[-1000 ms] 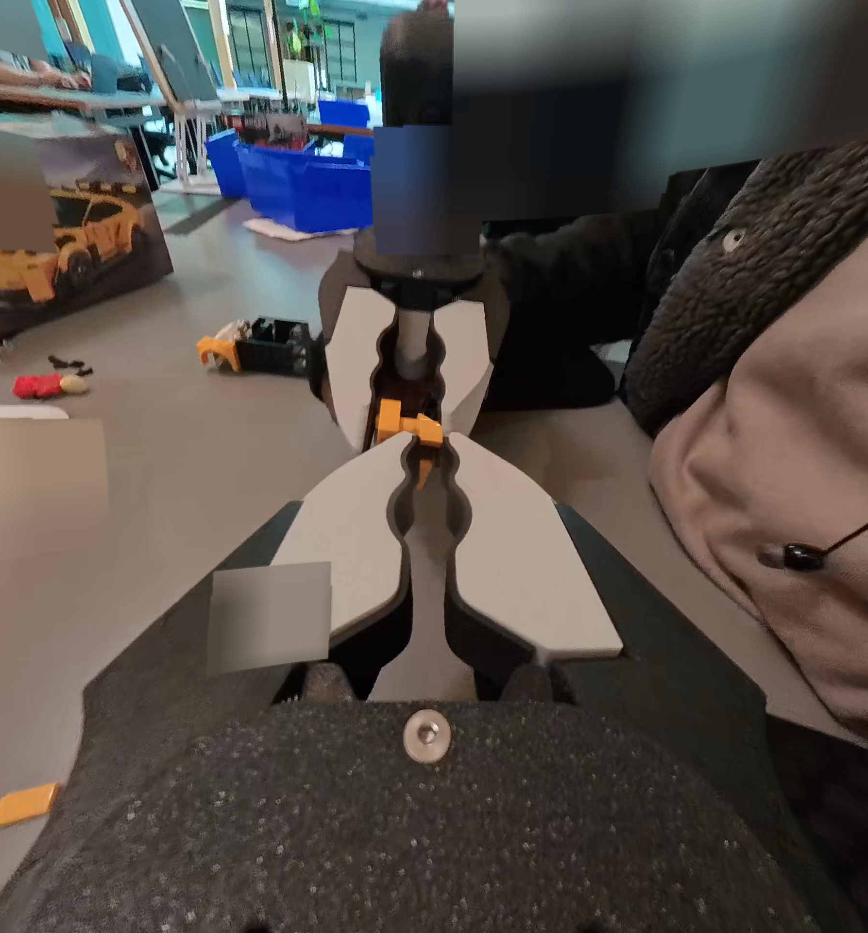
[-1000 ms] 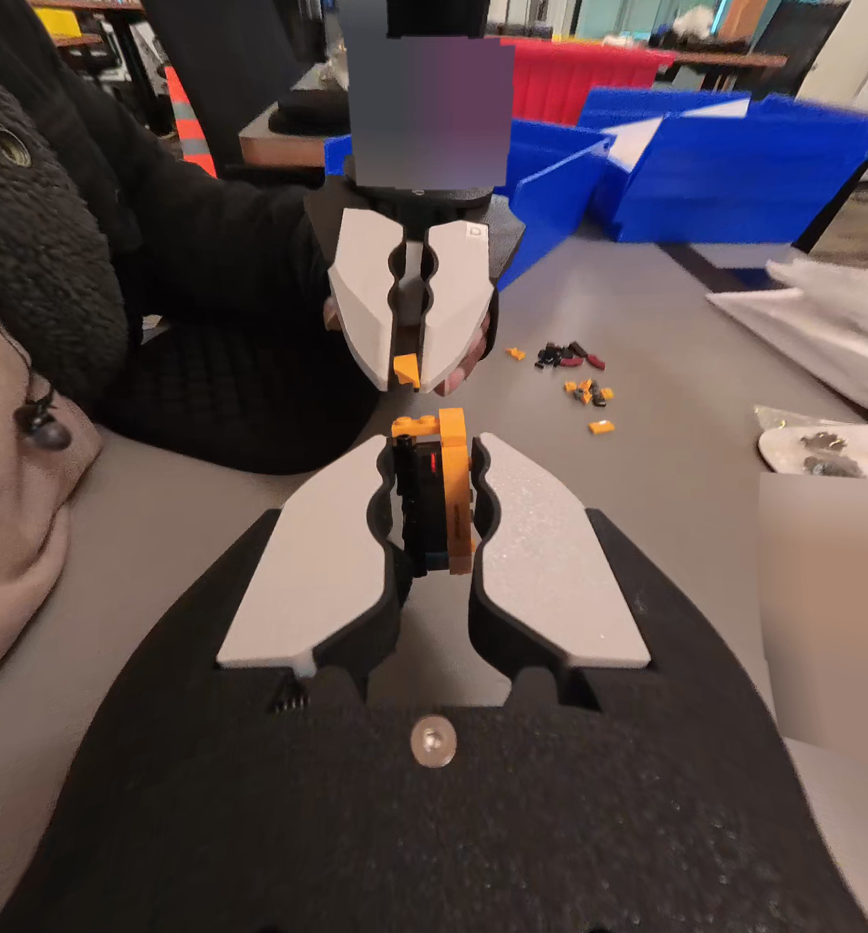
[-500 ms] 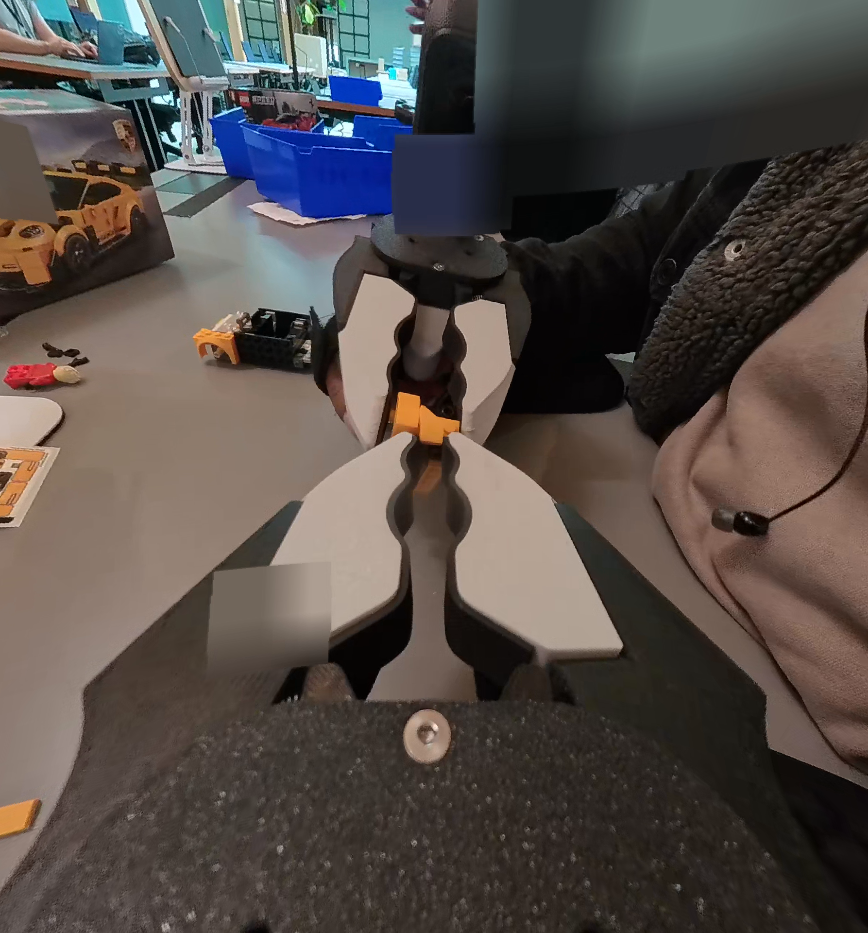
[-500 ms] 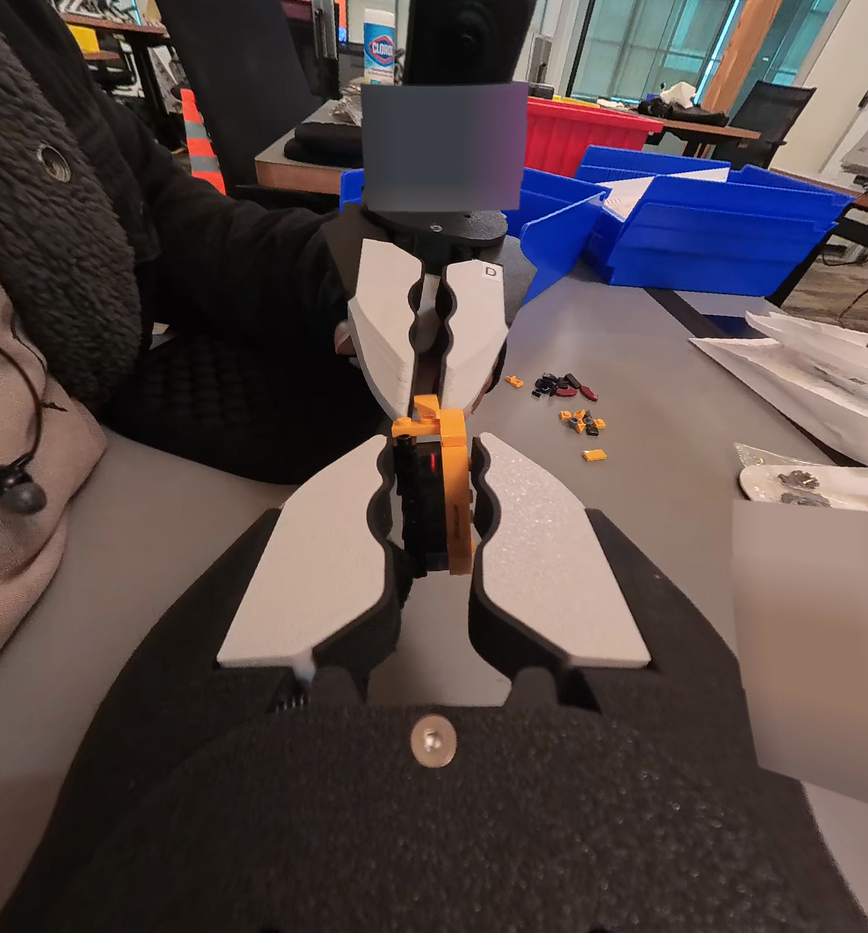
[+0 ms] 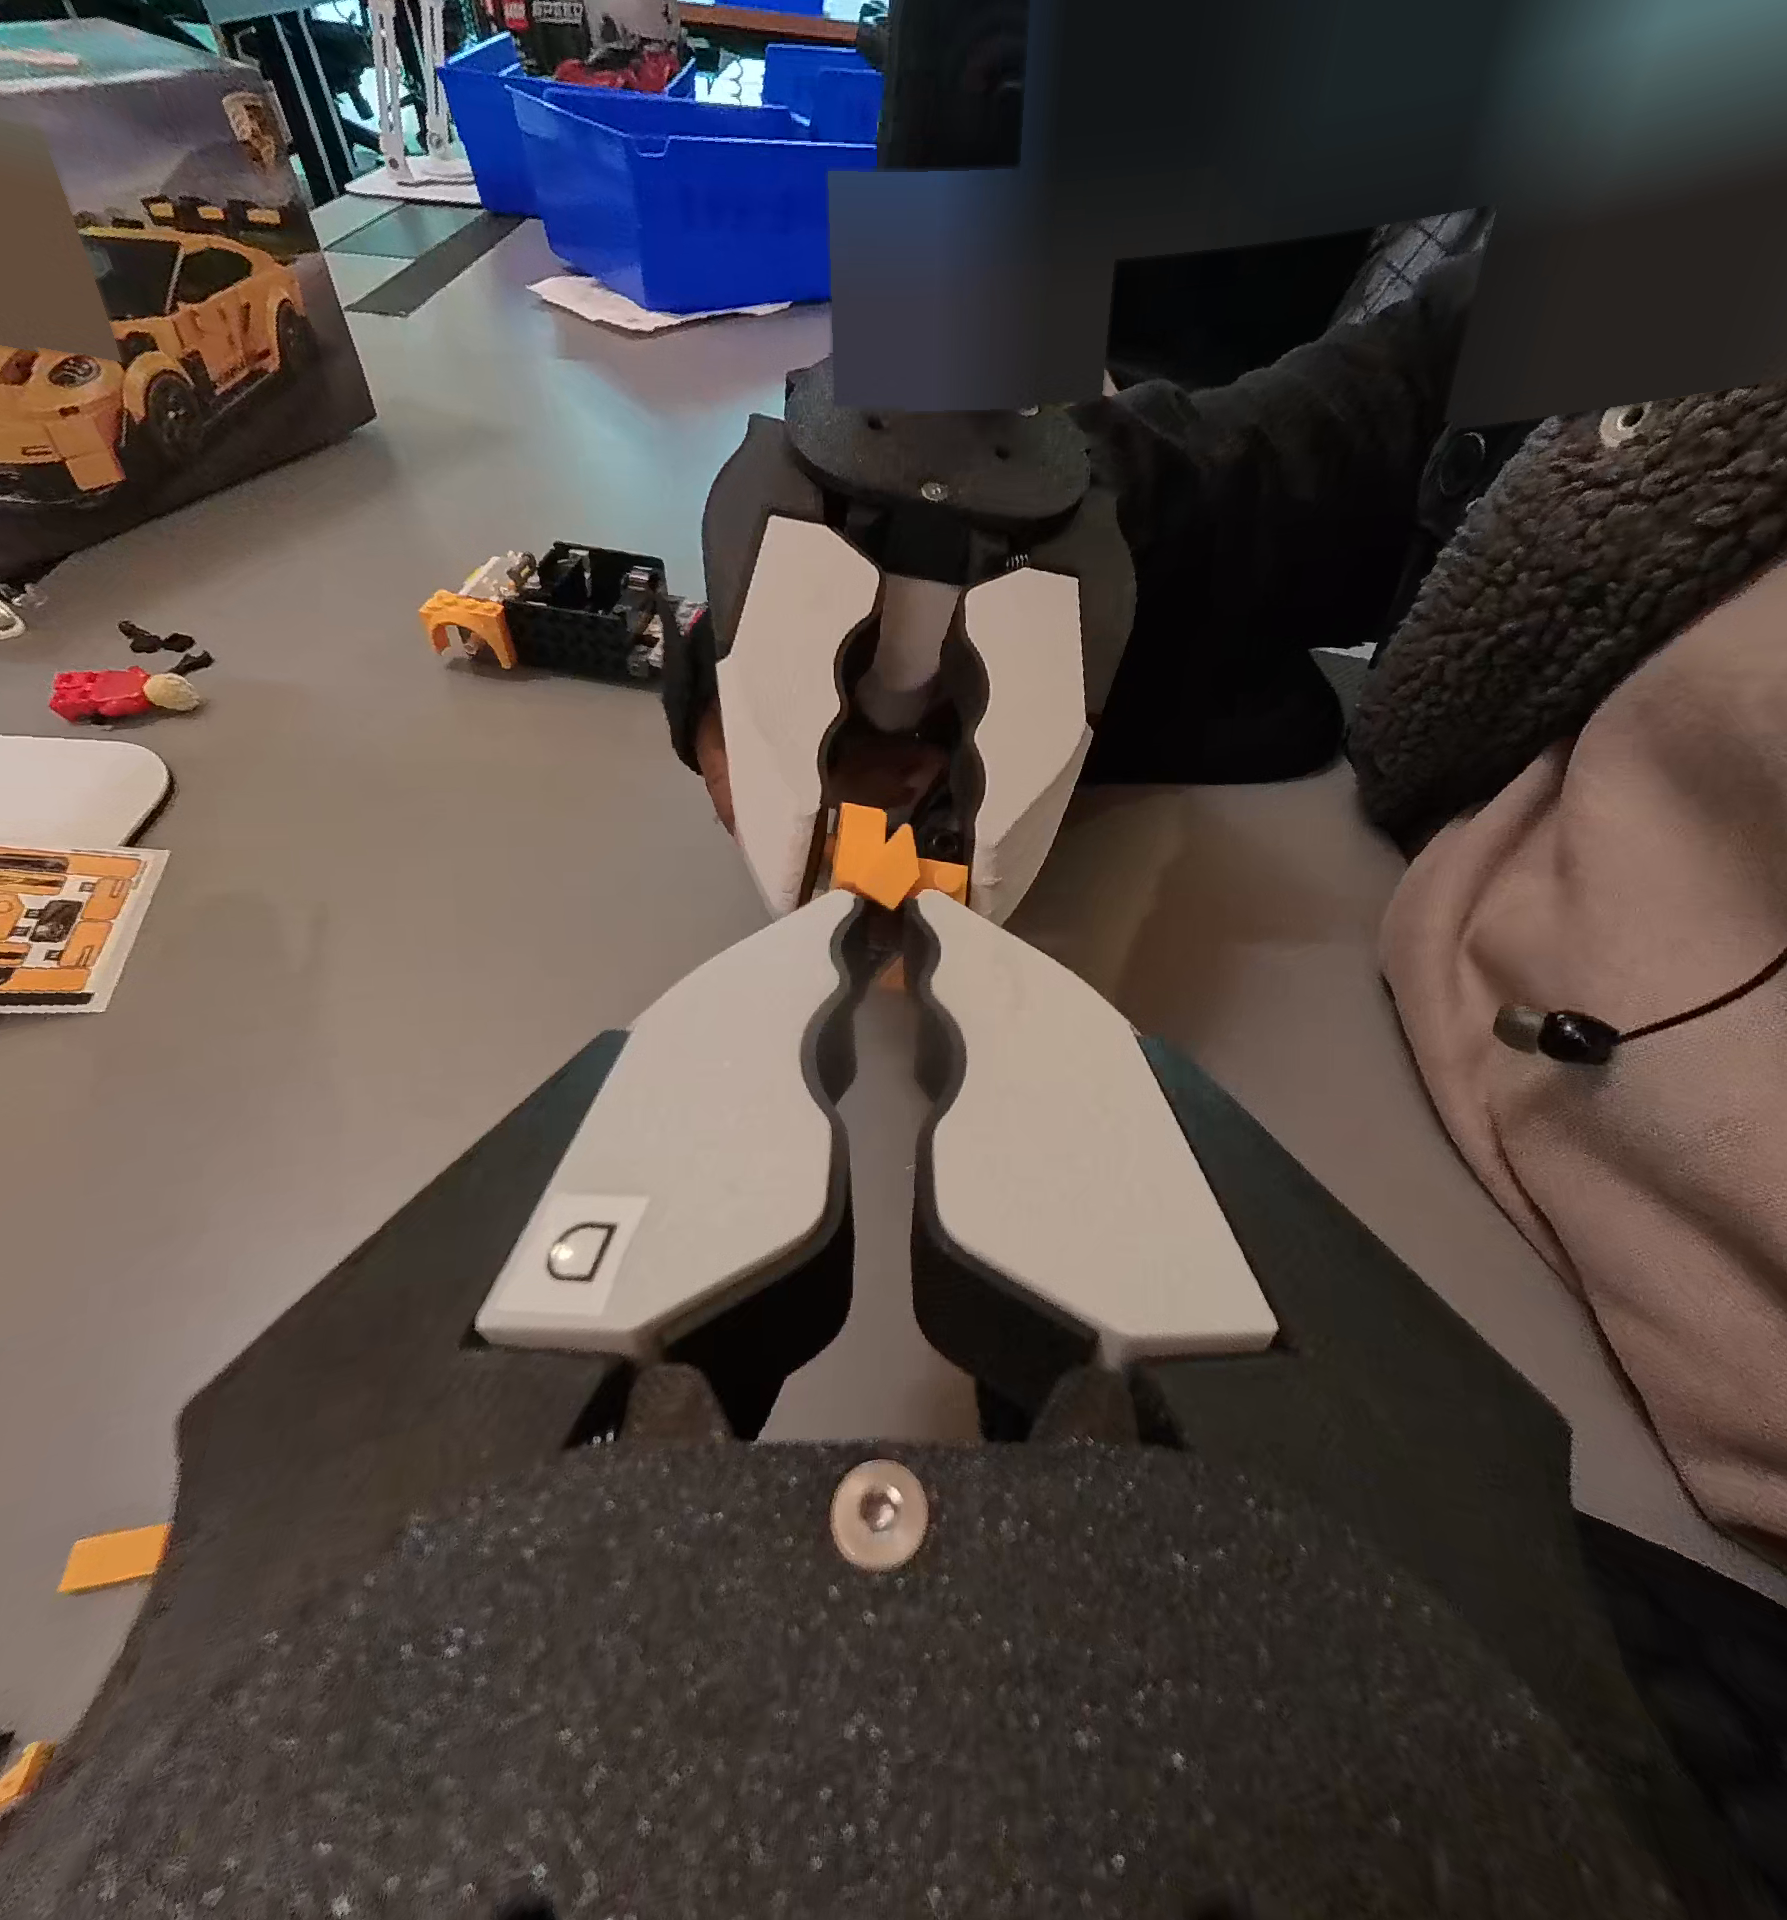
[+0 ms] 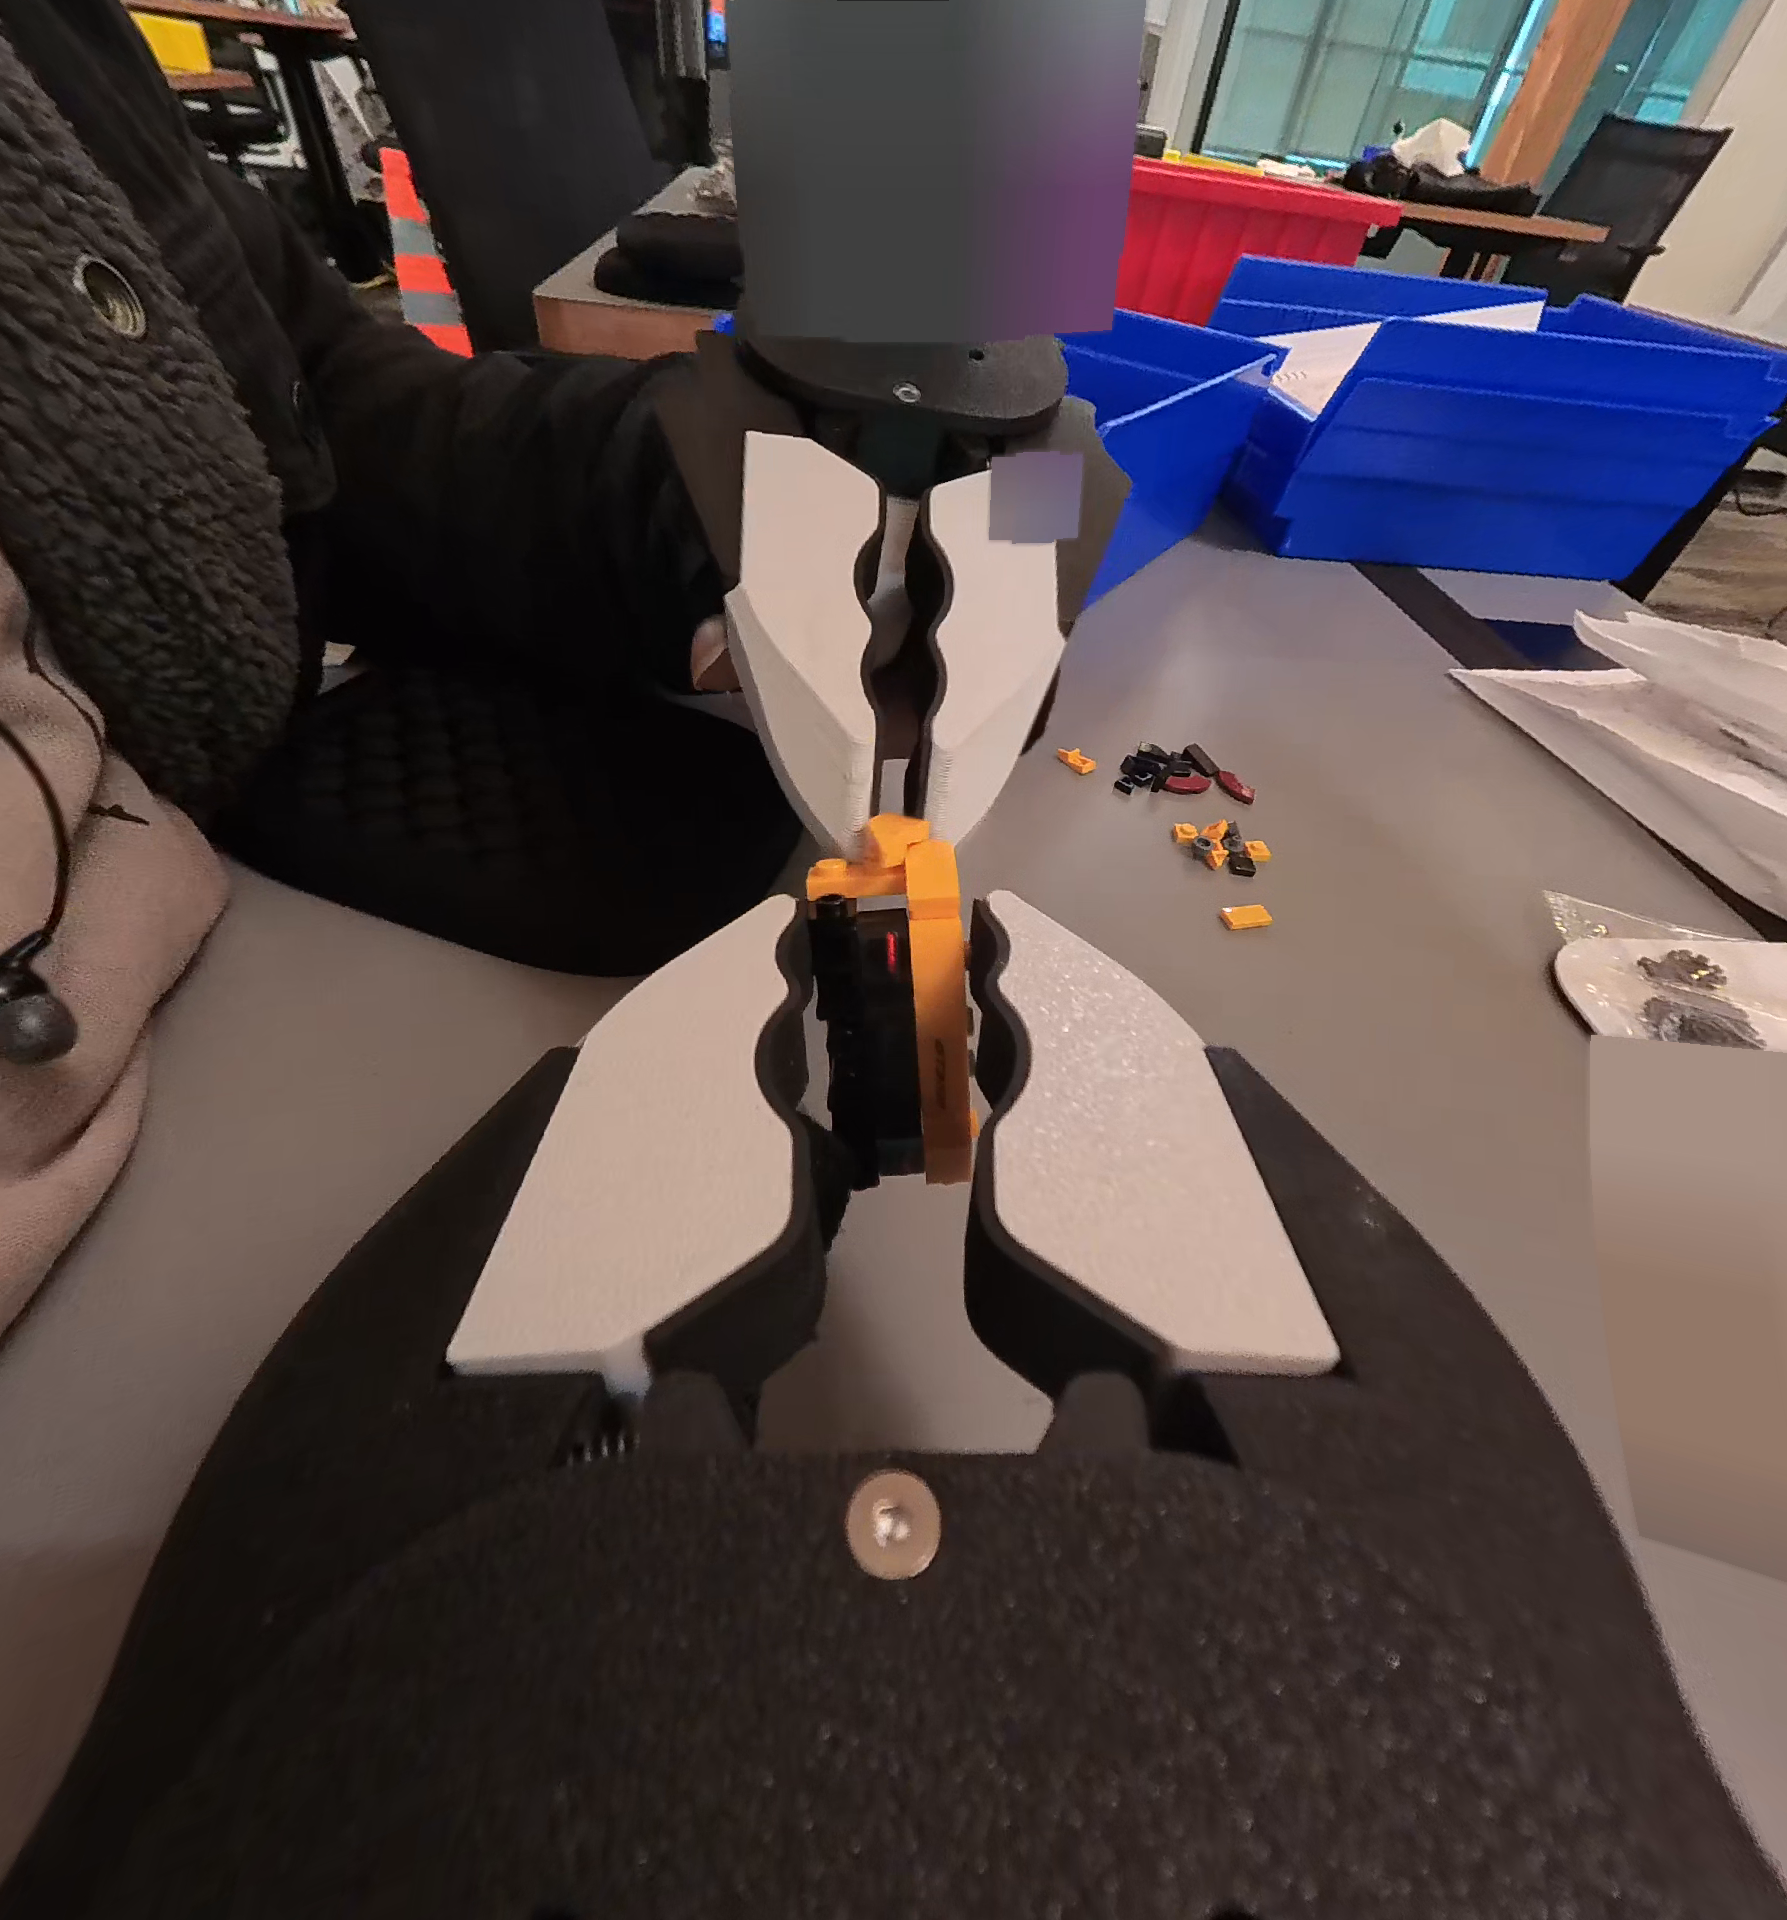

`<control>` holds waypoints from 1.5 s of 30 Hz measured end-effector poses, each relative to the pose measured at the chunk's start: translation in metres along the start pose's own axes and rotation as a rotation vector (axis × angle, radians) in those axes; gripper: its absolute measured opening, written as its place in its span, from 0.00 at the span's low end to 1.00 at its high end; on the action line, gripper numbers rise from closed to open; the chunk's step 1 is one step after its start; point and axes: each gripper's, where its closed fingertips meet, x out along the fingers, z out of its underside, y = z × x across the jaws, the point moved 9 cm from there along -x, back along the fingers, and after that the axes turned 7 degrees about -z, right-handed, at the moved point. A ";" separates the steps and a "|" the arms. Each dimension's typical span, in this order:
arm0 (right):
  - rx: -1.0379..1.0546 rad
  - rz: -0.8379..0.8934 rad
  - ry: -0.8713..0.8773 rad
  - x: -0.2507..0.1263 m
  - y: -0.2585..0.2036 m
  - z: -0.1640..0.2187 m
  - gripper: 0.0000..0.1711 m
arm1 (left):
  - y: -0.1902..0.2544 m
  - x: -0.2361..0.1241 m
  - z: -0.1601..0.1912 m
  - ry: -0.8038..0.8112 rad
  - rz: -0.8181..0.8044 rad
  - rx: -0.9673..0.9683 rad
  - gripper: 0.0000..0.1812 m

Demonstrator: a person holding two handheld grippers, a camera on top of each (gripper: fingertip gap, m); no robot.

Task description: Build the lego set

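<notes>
My right gripper (image 6: 884, 914) is shut on a black and orange lego assembly (image 6: 936, 1039) and holds it on edge above the grey table (image 6: 1388, 727). My left gripper (image 6: 894, 821) faces it tip to tip and is shut on a small orange piece (image 6: 894, 834) that touches the assembly's orange top end. In the left wrist view my left gripper (image 5: 884, 909) meets the right gripper (image 5: 899, 852), with the orange parts (image 5: 873, 862) between the tips. Where the small piece sits on the assembly is partly hidden.
A black chassis with an orange arch (image 5: 567, 623), a red piece (image 5: 99, 694), a sticker sheet (image 5: 27, 925) and the set's box (image 5: 141, 291) lie to the left. Loose small pieces (image 6: 1216, 847) and white paper (image 6: 1699, 748) lie to the right. Blue bins (image 6: 1491, 447) stand behind. A person's coat is close by. Both grippers' tips are close together, under 4 cm apart.
The two grippers have come together. The small orange piece was a gap away from the assembly one second ago and now touches its top end.
</notes>
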 end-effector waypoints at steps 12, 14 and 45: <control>0.131 0.014 0.036 -0.003 0.005 0.001 0.17 | -0.004 0.002 -0.005 -0.032 -0.007 -0.124 0.00; 0.163 0.014 0.052 -0.003 0.006 0.001 0.17 | -0.006 0.002 -0.007 -0.037 -0.008 -0.147 0.00; 0.266 -0.170 0.106 0.002 -0.002 0.001 0.17 | 0.001 -0.008 -0.043 -0.271 0.203 0.370 0.09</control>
